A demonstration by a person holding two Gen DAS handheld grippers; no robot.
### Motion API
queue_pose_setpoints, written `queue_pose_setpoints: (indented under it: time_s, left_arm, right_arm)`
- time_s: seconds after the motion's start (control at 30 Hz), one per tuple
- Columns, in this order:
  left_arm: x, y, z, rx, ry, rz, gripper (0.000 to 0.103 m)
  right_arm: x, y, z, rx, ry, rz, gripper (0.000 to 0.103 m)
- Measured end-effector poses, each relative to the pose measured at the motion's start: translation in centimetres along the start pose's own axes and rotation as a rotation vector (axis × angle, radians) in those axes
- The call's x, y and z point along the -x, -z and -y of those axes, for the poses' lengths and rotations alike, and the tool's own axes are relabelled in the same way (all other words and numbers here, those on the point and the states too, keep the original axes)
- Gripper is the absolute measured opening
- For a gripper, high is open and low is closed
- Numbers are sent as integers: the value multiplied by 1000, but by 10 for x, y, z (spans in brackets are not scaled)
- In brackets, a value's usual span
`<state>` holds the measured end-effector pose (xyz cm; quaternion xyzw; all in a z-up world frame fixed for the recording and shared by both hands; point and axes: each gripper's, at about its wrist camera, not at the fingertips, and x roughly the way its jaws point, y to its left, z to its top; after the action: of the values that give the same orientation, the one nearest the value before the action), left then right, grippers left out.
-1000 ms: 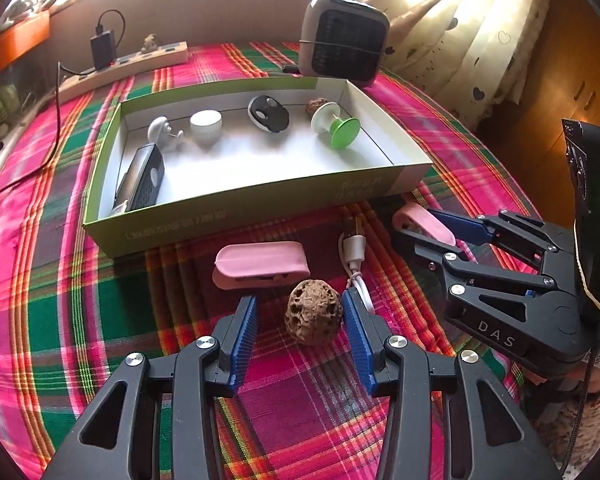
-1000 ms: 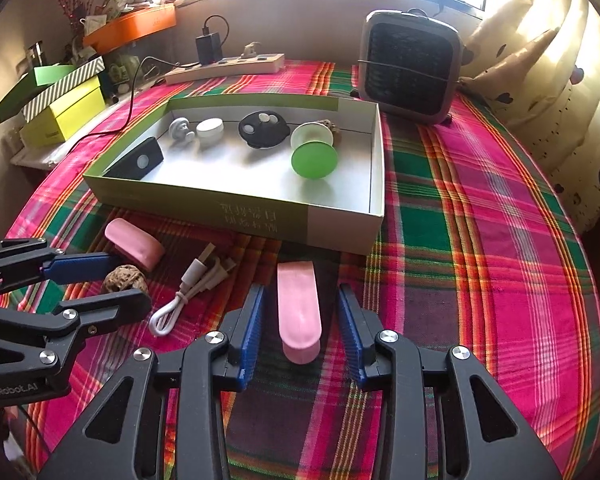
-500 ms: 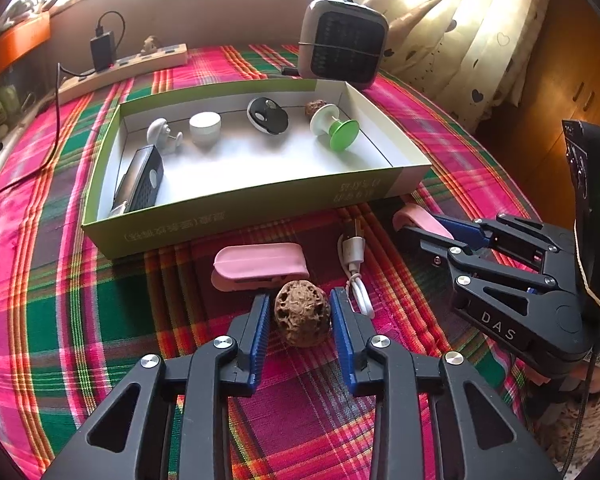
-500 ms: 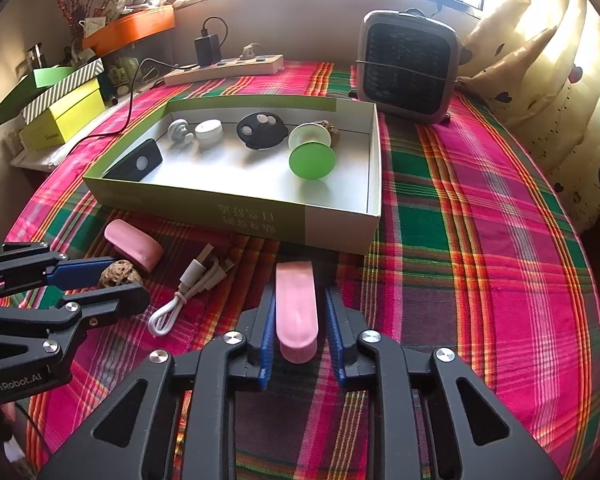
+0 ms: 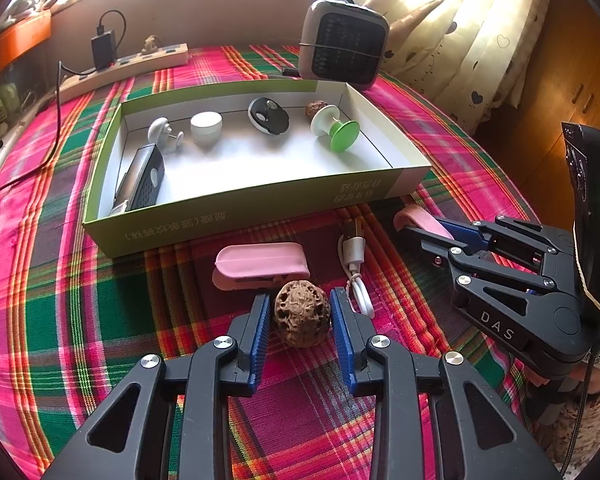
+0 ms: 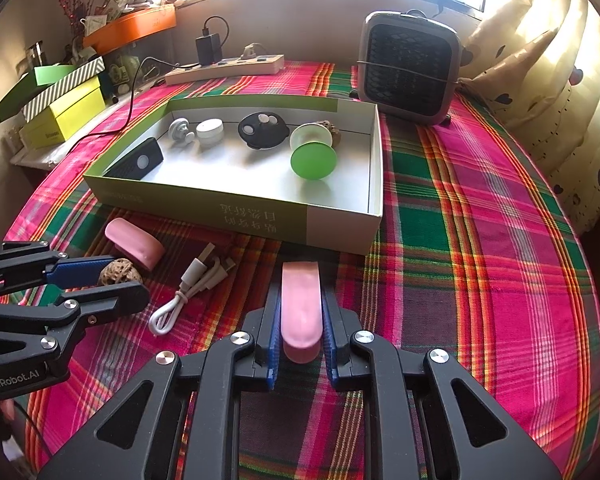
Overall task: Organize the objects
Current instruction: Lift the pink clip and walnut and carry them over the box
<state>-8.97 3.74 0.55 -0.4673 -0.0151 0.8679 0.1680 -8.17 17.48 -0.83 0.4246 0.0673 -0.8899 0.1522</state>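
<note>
Box (image 5: 228, 216) w/ small items is sitting mid-frame; heater (image 5: 344, 44) and power strip (image 5: 128, 64) are lying behind it. White cable (image 5: 354, 264) and a second pink case (image 5: 260, 266) are crowding the walnut (image 5: 302, 314). "DAS" and "GenRobot.AI" are showing on the grippers. Left gripper (image 5: 300, 314), low center, is closing its fingers on the walnut. Right gripper (image 6: 301, 316) is clamping a pink case (image 6: 301, 308) on the plaid surface (image 6: 480, 280).

Left gripper (image 5: 300, 314) low and level, blue fingers (image 5: 260, 332) pressed on either side of a walnut (image 5: 302, 314). Right gripper (image 6: 301, 312) alongside, clamped on a pink case (image 6: 301, 304).
</note>
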Motion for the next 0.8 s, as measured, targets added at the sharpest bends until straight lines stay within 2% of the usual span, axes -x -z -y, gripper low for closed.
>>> queue_pose_setpoints:
  time_s: [0.37,0.8]
  left_arm:
    - [8,-3,-1,-6,-3,18,28]
    - [29,-16,-5,-9,-8,75,28]
  right_arm:
    - [4,1,0,-2,-19,-2,19]
    - [24,-11,-4,13,-54,38,19]
